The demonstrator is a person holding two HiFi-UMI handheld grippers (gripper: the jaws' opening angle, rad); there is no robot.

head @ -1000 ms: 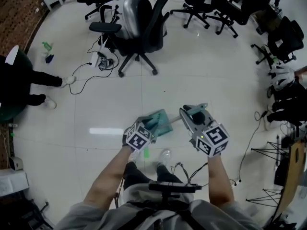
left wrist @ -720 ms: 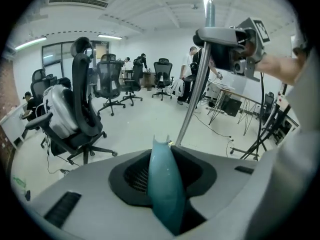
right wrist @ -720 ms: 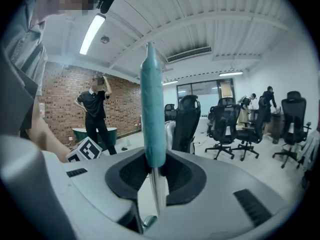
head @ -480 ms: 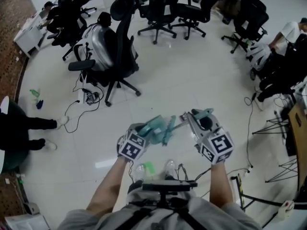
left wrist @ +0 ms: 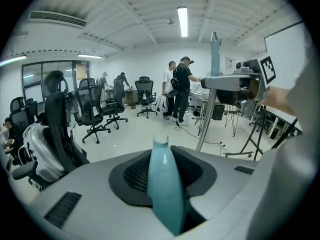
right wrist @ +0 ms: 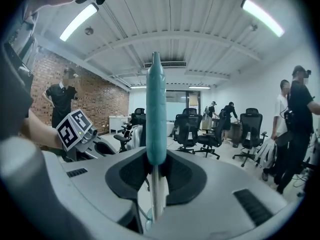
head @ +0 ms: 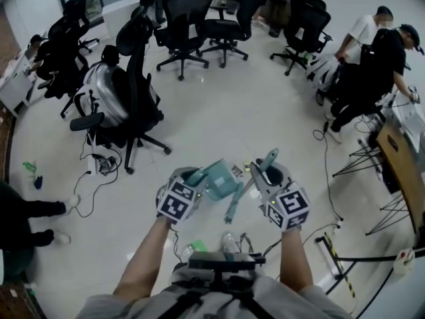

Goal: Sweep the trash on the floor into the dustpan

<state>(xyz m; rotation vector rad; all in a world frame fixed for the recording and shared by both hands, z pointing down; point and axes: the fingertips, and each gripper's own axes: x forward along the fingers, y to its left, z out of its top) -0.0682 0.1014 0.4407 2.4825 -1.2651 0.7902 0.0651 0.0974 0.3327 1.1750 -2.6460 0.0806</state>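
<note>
Head view shows you between sweeps rather than in one: both implements are held up in front of your chest, clear of the floor (head: 232, 111). Your left tool (head: 197, 178) has the dustpan (head: 219, 178) by its handle, and in the left gripper view the jaws are partly closed, pressing on that teal handle with nothing else between them. Your right tool (head: 260, 171) is clamped the same way on the broom (head: 242, 195), the jaws set narrow around the point where the teal grip meets the metal shaft. The grip sticks up past the tool and the shaft slants down towards your left. The dustpan sits tilted between the two tools, just beside the broom shaft. A green scrap (head: 198, 246) lies on the floor near your feet, below both tools; it may be the trash, though it is too small to be sure. Your forearms reach forward side by side, the left tool pitched somewhat downward and the right one nearer level. Next, I judge, you need to lower the dustpan until its lip lies flat on the floor beside the trash. Then bring the broom head down behind the trash so the stroke runs towards the pan.
</note>
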